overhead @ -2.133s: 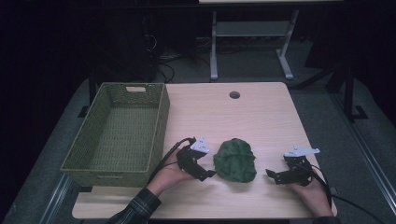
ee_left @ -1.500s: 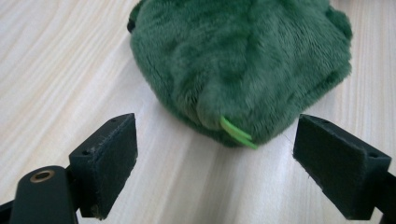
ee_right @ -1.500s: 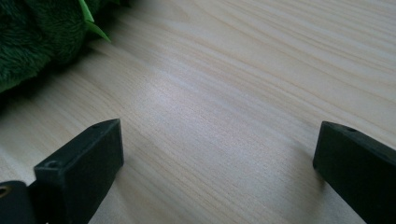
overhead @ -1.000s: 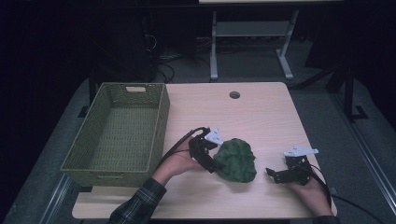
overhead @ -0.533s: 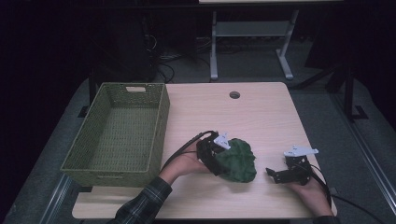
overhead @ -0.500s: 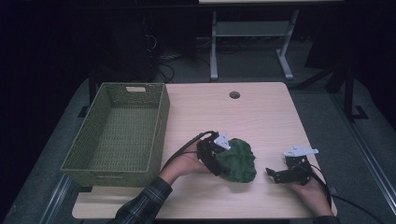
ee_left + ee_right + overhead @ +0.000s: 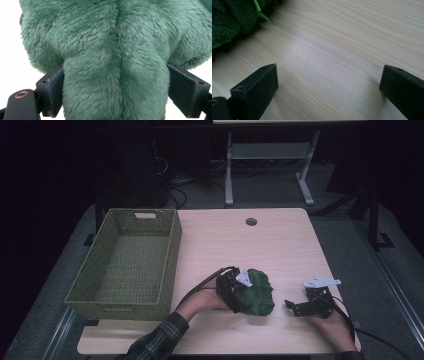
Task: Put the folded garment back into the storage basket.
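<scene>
- left gripper (image 7: 239, 295): jaws either side of green plush (image 7: 257, 292), touching it, on bench (image 7: 260, 245)
- right gripper (image 7: 295, 307): jaws apart, empty, near plush; basket (image 7: 125, 262) at left

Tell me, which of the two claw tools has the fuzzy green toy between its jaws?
The left gripper: its jaws sit on either side of the green plush toy. The right gripper rests apart on the table, jaws wide with bare wood between them.
</scene>
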### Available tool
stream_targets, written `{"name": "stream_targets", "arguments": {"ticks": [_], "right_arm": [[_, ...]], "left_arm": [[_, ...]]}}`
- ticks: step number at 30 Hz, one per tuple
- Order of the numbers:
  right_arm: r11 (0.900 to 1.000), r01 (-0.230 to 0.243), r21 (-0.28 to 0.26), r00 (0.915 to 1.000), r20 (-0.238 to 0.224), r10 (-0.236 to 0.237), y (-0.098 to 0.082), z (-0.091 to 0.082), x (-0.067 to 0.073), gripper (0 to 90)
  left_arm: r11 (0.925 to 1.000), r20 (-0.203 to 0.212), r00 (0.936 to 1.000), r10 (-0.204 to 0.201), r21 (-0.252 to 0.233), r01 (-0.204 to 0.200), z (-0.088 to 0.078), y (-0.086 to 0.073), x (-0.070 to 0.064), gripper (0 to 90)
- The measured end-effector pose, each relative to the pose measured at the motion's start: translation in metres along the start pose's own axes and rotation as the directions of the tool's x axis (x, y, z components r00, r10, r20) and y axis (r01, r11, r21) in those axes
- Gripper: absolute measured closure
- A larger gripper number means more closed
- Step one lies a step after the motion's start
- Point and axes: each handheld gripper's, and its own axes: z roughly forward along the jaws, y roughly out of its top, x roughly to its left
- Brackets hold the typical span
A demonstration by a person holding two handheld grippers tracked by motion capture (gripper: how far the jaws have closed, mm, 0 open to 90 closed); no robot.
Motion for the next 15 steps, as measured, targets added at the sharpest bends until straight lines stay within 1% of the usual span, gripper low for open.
{"name": "stream_targets", "arguments": {"ticks": [2, 5, 6, 7, 10, 12, 13, 15], "right_arm": [[1.0, 0.0, 0.0, 1.0, 0.0, 0.0, 0.0, 0.0, 0.0, 1.5], [1.0, 0.0, 0.0, 1.0, 0.0, 0.0, 0.0, 0.0, 0.0, 1.5], [1.0, 0.0, 0.0, 1.0, 0.0, 0.0, 0.0, 0.0, 0.0, 1.5], [1.0, 0.0, 0.0, 1.0, 0.0, 0.0, 0.0, 0.0, 0.0, 1.5], [1.0, 0.0, 0.0, 1.0, 0.0, 0.0, 0.0, 0.0, 0.0, 1.5], [1.0, 0.0, 0.0, 1.0, 0.0, 0.0, 0.0, 0.0, 0.0, 1.5], [1.0, 0.0, 0.0, 1.0, 0.0, 0.0, 0.0, 0.0, 0.0, 1.5], [1.0, 0.0, 0.0, 1.0, 0.0, 0.0, -0.0001, 0.0, 0.0, 1.5]], "left_arm": [[0.9999, -0.005, 1.0, 0.008, 0.011, -0.008, 0.0031, -0.0001, -0.001, 12.5], [0.9998, -0.006, 1.0, 0.007, 0.02, -0.007, 0.0041, 0.0006, -0.0007, 12.5], [0.9998, -0.006, 1.0, 0.004, 0.019, -0.004, 0.0049, 0.0004, -0.0005, 12.6], [0.9998, -0.005, 1.0, -0.008, 0.016, 0.008, 0.0054, 0.0003, -0.0008, 12.6], [0.9997, 0.002, 0.9999, -0.013, 0.022, 0.013, 0.005, 0.0001, 0.0005, 13.5], [0.9999, 0.006, 0.9999, -0.009, 0.012, 0.009, 0.0035, -0.0005, 0.001, 17.8], [0.9999, 0.009, 1.0, -0.001, 0.015, 0.001, 0.0019, -0.0007, 0.0019, 22.0], [1.0, 0.013, 0.9999, -0.003, 0.008, 0.003, 0.0002, -0.001, 0.0023, 30.3]]}}
